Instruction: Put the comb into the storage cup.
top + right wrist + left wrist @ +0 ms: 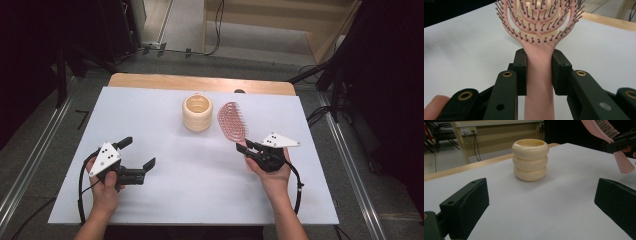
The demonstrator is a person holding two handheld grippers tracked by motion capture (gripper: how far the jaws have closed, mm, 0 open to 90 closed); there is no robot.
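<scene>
My right claw [539, 72] gripped the pink hairbrush [539, 30] by its handle, head pointing ahead toward the cream holder [197, 113] just left; left claw [137, 153] gaped, empty.

In my right gripper view, the hairbrush [539, 32] runs off the top edge, so its upper head is cut, and its handle end leaves the bottom edge; my jaws cover both handle sides. Behind its ribs, a cream holder [539, 5] shows as slivers at top centre. In my left gripper view, the brush head is cropped at the upper right corner, and my left gripper [541, 205] has both jaws clipped by the lower frame edges.
</scene>
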